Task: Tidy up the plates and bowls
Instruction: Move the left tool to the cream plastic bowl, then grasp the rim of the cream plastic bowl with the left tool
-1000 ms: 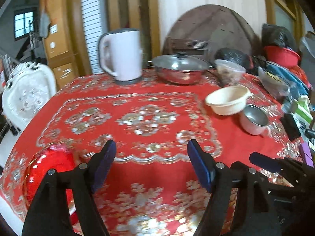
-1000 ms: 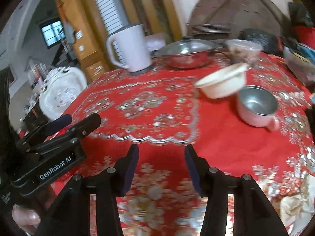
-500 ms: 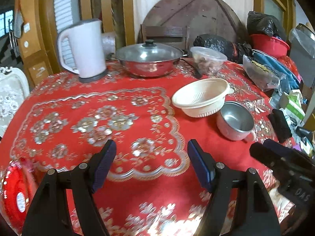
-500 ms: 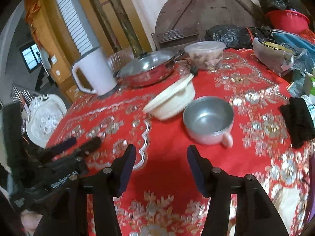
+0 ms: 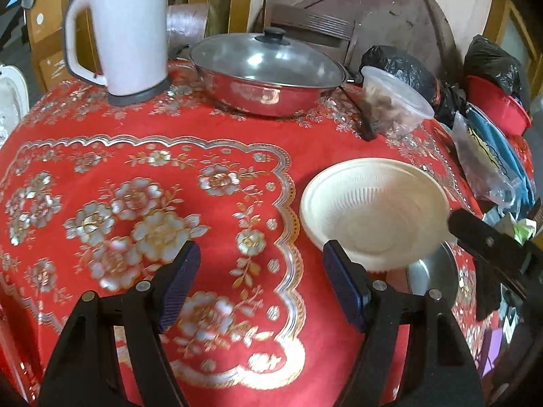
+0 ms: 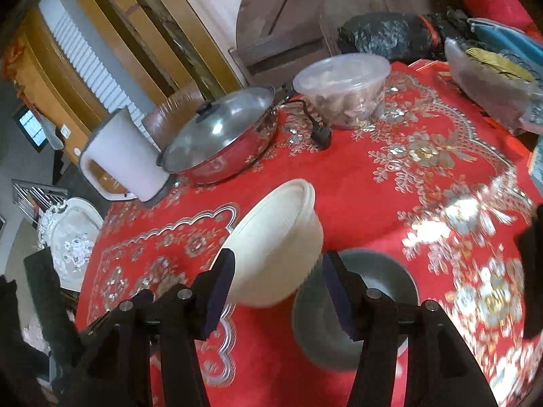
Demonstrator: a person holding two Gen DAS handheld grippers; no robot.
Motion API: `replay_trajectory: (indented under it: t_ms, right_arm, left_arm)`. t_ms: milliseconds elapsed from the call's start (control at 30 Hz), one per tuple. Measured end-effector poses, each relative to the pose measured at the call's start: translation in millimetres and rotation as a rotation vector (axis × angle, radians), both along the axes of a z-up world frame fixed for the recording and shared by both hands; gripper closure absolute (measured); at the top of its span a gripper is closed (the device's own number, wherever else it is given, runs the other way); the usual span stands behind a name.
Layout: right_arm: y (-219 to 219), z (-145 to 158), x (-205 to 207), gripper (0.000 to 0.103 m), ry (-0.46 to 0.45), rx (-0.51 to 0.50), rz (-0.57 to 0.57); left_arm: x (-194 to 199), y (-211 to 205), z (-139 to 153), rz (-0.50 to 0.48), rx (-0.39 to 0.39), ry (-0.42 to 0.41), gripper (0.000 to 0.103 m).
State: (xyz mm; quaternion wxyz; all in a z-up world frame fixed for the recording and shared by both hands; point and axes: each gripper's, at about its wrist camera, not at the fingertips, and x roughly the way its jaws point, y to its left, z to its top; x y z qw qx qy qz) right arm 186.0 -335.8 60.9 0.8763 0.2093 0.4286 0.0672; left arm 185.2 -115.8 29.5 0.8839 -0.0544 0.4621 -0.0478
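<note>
Left wrist view: the left gripper (image 5: 259,279) hangs above the red floral tablecloth (image 5: 169,156), its jaws spread wide with only cloth between them. Just past its right finger sits the cream plastic colander bowl (image 5: 375,212), upright, mouth up. The bowl's near side overlaps a small metal bowl (image 5: 436,274), of which only part of the rim shows; whether the two touch I cannot tell. A black finger of the right gripper (image 5: 488,242) reaches in from the right edge, above the metal bowl and just beside the cream bowl's rim. Farther back stand a white electric kettle (image 5: 130,30), a lidded steel pan (image 5: 268,74) and a clear lidded food container (image 5: 395,105), with a black power plug (image 5: 368,130) lying between pan and container. Black plastic bags (image 5: 404,68) and a red basin (image 5: 499,105) crowd the far right edge.

Right wrist view: the right gripper's jaws are spread, empty, pointing between the two bowls. The cream bowl appears tilted in this view, in front of the left finger; the metal bowl lies behind the right finger, which partly hides it. Beyond are the pan, kettle, plug and food container. The left gripper's black body shows at the lower left. A white ornate chair (image 6: 73,240) stands off the table's left side.
</note>
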Motion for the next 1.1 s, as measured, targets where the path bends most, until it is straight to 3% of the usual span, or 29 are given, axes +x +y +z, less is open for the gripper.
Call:
replay_trajectory:
  t_ms: [167,233,333,367,400,467,600,1100]
  right_arm:
    - [-4,-10,21,0.048,0.012,-0.011,0.005]
    - [-5,-14,23,0.061,0.02,-0.013,0.009]
    - [-7,-18,24,0.071,0.027,-0.006,0.019]
    - [-5,-19,24,0.075,0.032,-0.017,0.024]
    - [-2,-20,24,0.081,0.034,-0.036,0.03]
    - [4,-23,21,0.082,0.04,-0.057,0.047]
    - [0,-26,12,0.083,0.029,-0.033,0.049]
    - [38,-22,-30,0.083,0.01,-0.025,0.125]
  left_arm:
    - [19,-14,-12,-0.018,-0.029,0.04,0.029]
    - [27,-19,-18,-0.02,-0.045,0.064,0.029]
    - [34,-28,-25,-0.027,-0.061,0.076,0.029]
    - [36,-30,-27,-0.031,-0.063,0.081,0.032]
    - [37,-32,-28,-0.035,-0.071,0.086,0.048]
    - [41,-35,-32,-0.039,-0.084,0.116,0.071]
    - [41,-35,-35,-0.037,-0.05,0.108,0.086]
    - [-3,3,-15,-0.019,-0.002,0.067,0.087]
